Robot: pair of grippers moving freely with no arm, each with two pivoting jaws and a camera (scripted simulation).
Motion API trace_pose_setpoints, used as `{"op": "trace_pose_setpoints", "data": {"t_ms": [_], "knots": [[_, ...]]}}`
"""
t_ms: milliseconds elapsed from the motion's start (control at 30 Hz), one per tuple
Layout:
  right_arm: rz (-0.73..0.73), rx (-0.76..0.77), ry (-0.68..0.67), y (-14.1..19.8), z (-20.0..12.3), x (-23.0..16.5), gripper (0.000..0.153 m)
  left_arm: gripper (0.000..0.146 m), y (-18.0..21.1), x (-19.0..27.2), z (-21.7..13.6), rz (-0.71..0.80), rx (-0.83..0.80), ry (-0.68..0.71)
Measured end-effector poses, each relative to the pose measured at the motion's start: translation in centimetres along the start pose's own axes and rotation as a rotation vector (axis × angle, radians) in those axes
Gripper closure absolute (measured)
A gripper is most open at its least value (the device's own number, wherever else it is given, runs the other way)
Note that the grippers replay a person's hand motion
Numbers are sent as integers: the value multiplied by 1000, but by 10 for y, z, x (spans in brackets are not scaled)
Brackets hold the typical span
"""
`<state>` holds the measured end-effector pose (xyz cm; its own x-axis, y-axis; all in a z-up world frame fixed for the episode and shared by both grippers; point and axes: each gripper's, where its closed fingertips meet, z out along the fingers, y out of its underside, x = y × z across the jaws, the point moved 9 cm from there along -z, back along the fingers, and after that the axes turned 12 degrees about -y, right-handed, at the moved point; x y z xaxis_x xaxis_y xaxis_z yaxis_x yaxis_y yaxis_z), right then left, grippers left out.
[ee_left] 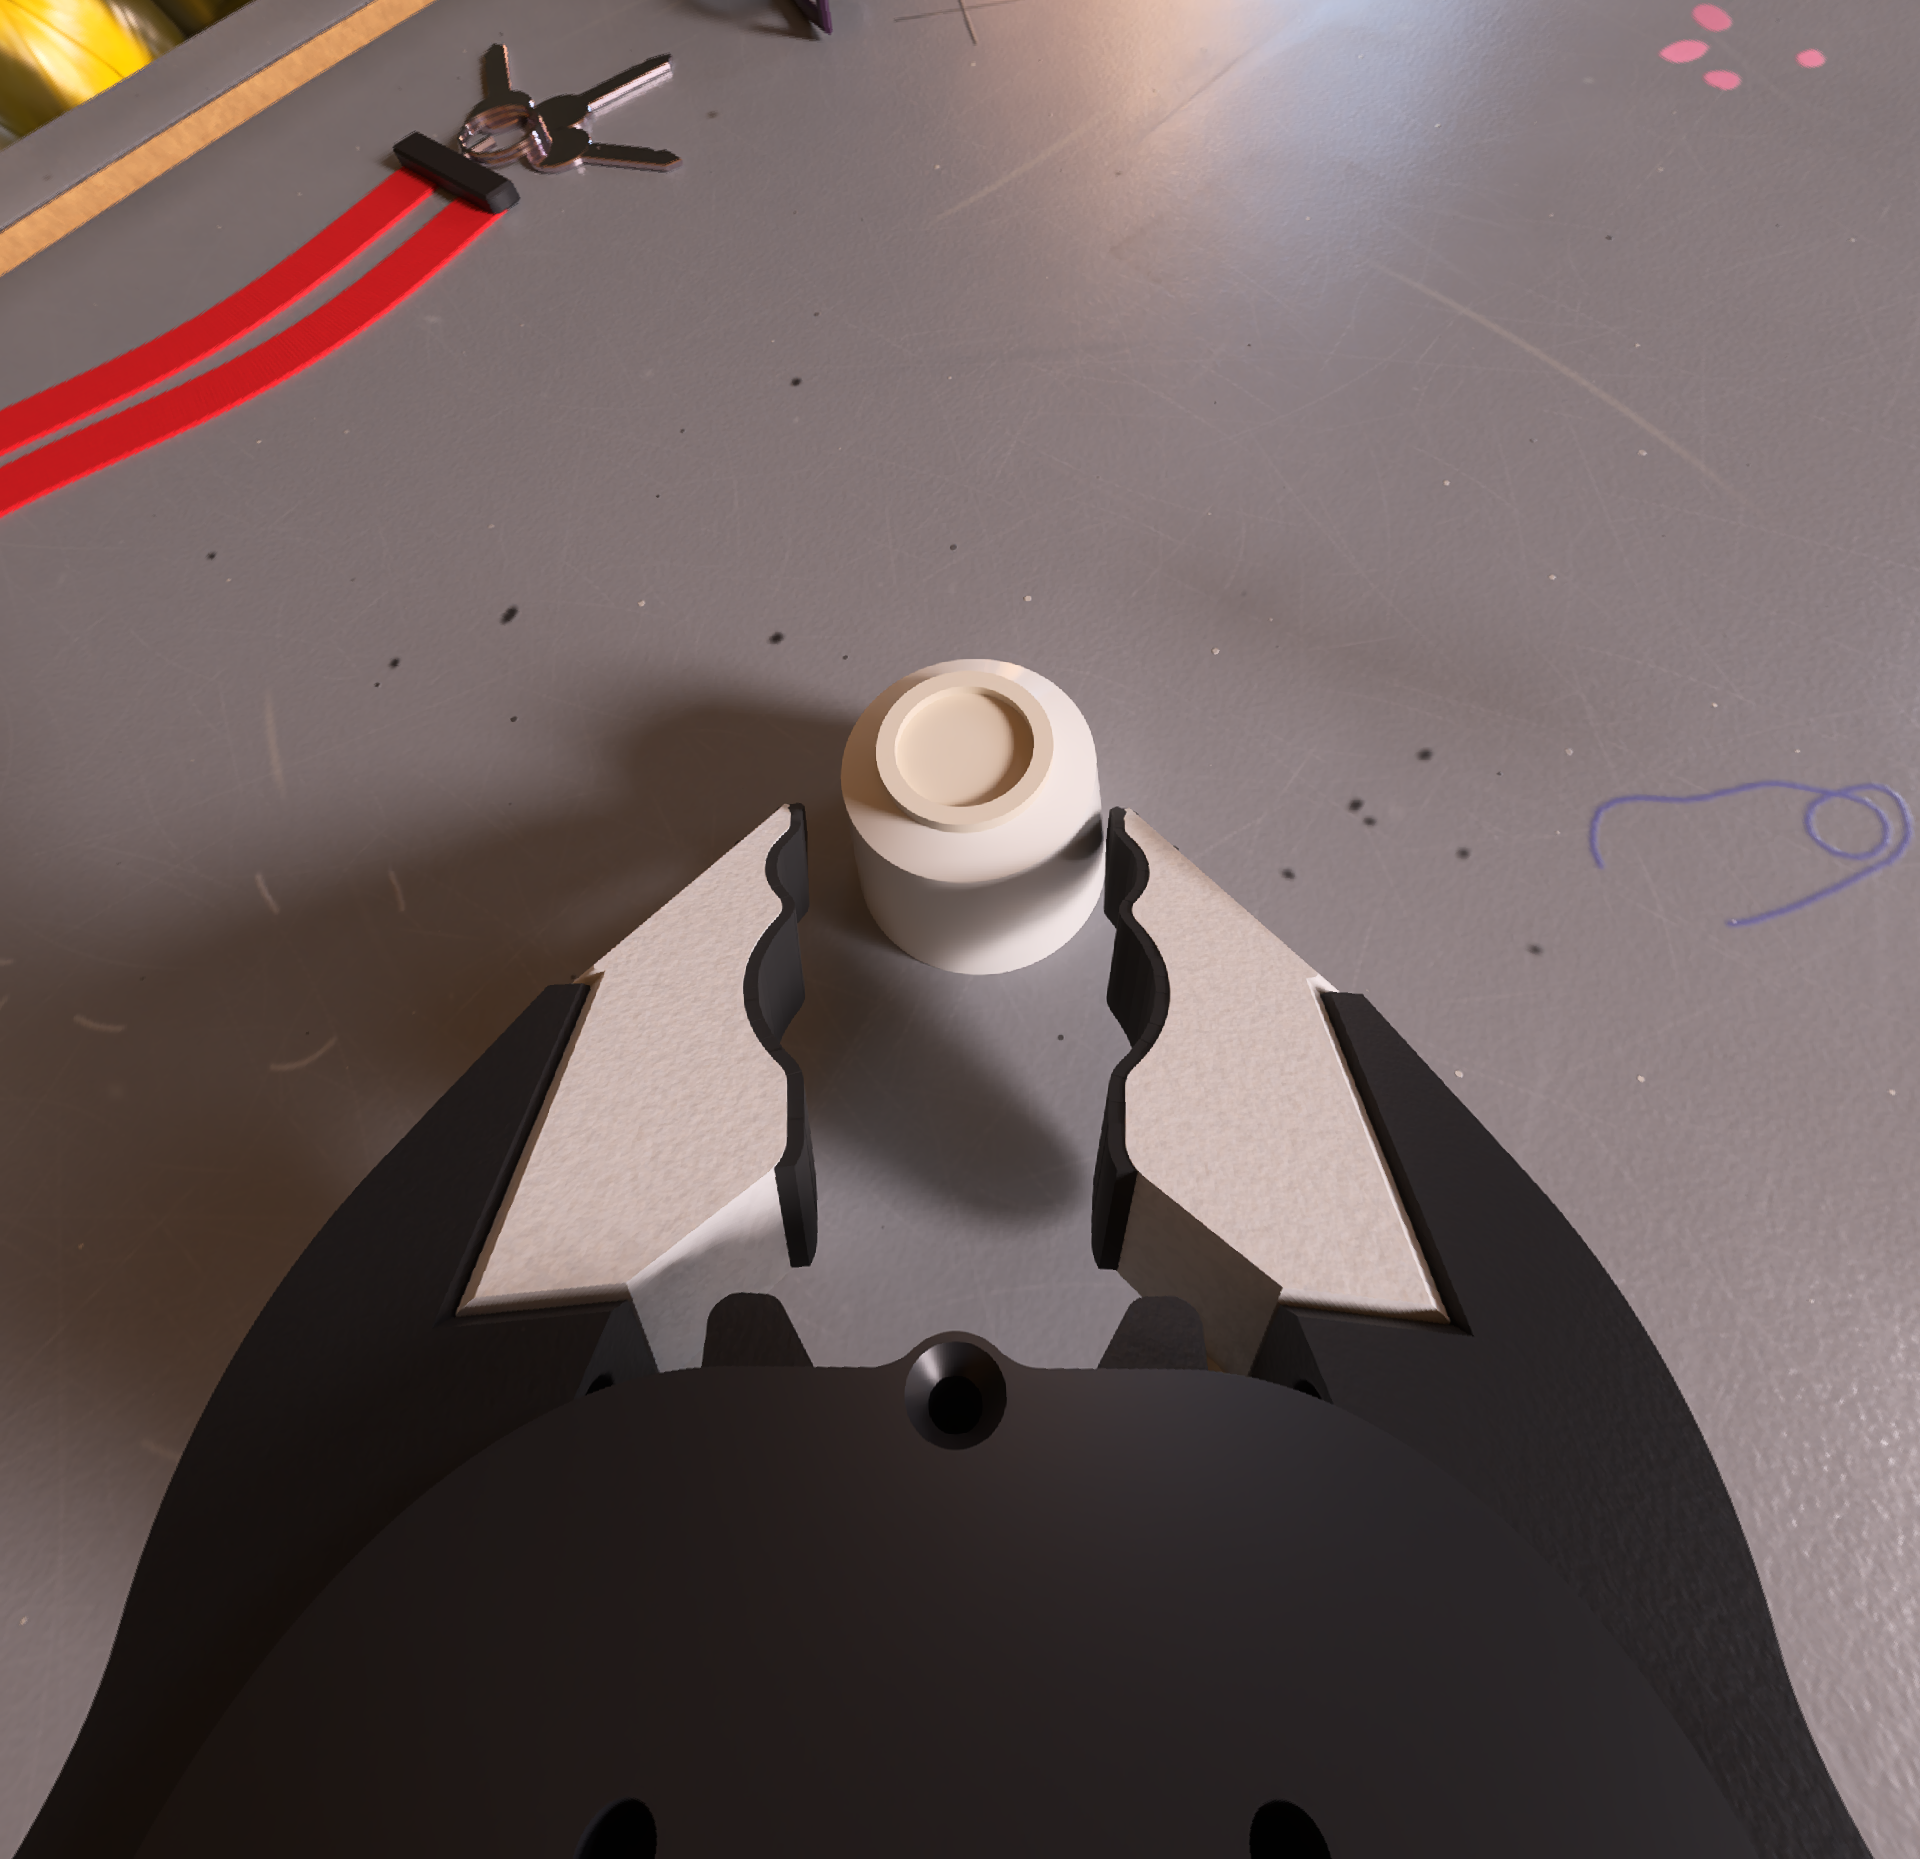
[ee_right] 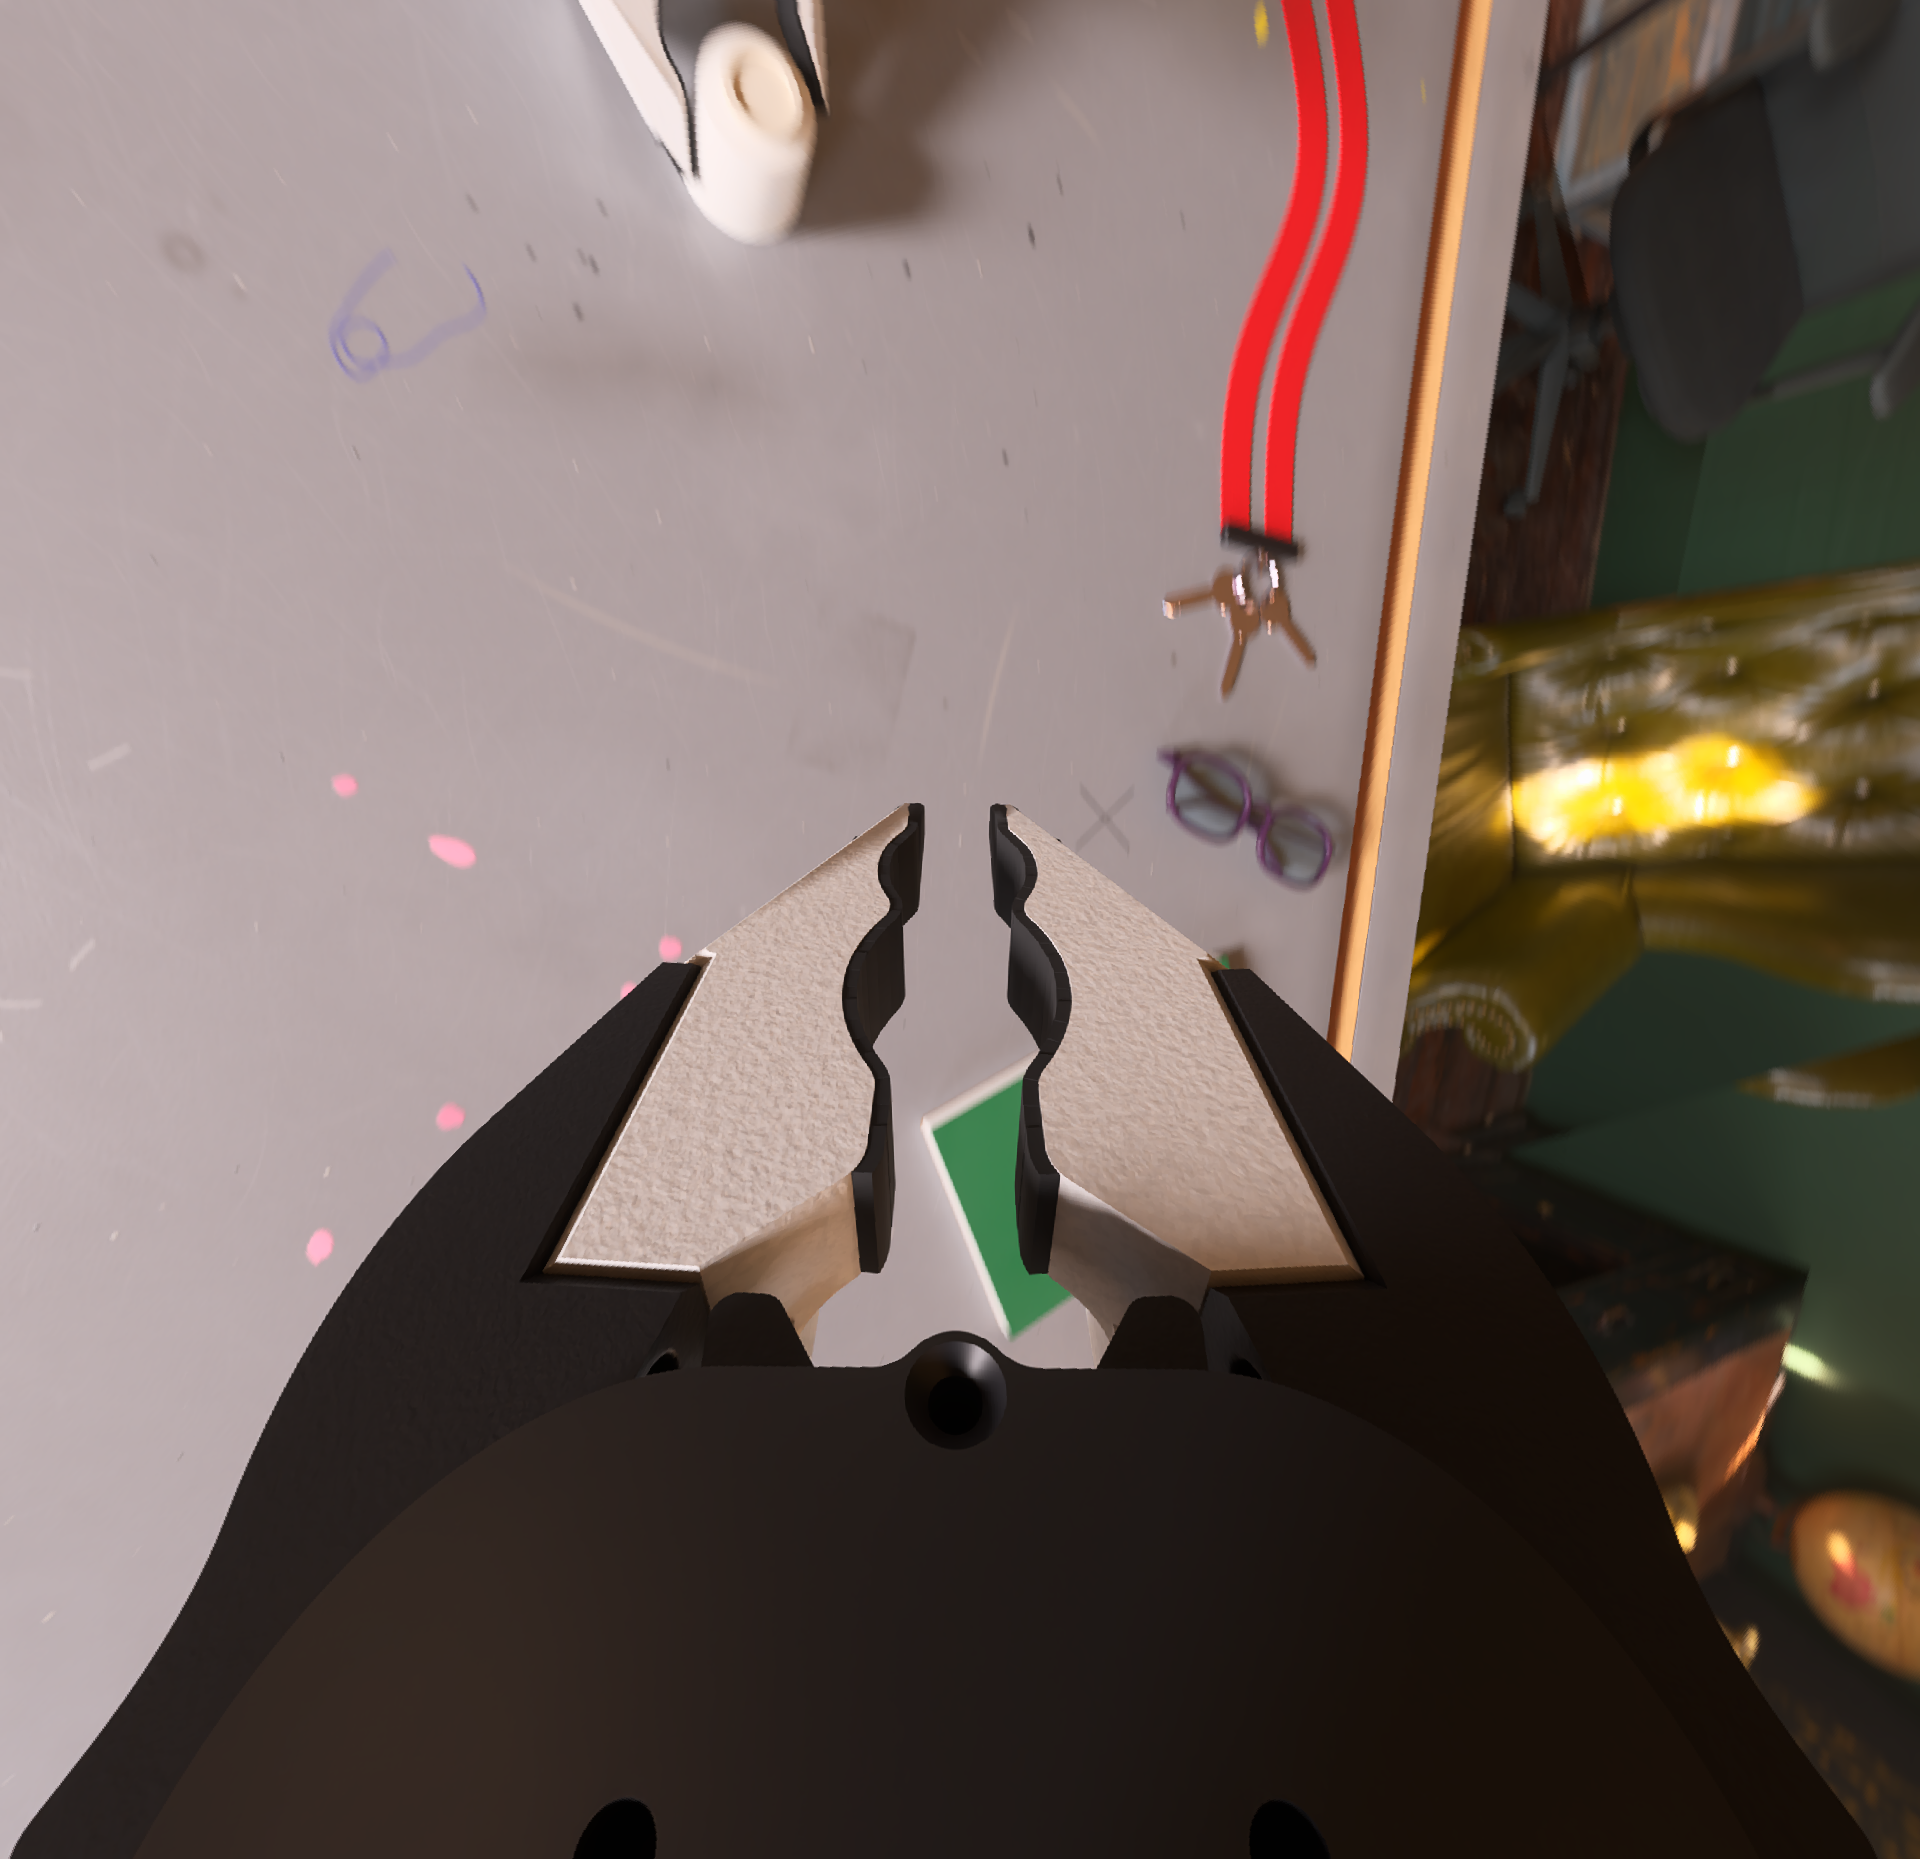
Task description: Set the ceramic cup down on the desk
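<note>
The ceramic cup is off-white and stands upside down, base up, on the grey desk. My left gripper has its fingertips on either side of the cup. Its jaws stand slightly wider than the cup: the right pad is at the cup's wall and a thin strip of desk shows by the left pad. The right wrist view shows the cup far off between those fingers. My right gripper hangs over the desk well away from the cup, its jaws nearly together and empty.
Keys on a red lanyard lie at the far left near the desk's wooden edge. Purple glasses and a green flat object lie near my right gripper. A yellow couch stands beyond the edge.
</note>
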<state>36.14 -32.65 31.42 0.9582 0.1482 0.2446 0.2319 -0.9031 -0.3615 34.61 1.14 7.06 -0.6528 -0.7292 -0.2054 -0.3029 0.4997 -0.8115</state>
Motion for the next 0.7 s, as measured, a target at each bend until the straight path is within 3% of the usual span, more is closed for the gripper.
{"op": "trace_pose_setpoints", "data": {"t_ms": [200, 367, 533, 700], "knots": [[204, -127, 73, 95, -26, -18, 140, 90, 0, -1, -1, -9, 0, -2], [374, -217, 82, 173, -28, -34, 140, 90, 0, -1, -1, -7, 1, -3], [447, -271, -1, 225, 1, -54, 140, 91, 1, 0, 0, -1, -8, -3], [464, -309, -70, 255, 45, -68, 140, 92, 1, 1, 0, 8, -15, -6]]}}
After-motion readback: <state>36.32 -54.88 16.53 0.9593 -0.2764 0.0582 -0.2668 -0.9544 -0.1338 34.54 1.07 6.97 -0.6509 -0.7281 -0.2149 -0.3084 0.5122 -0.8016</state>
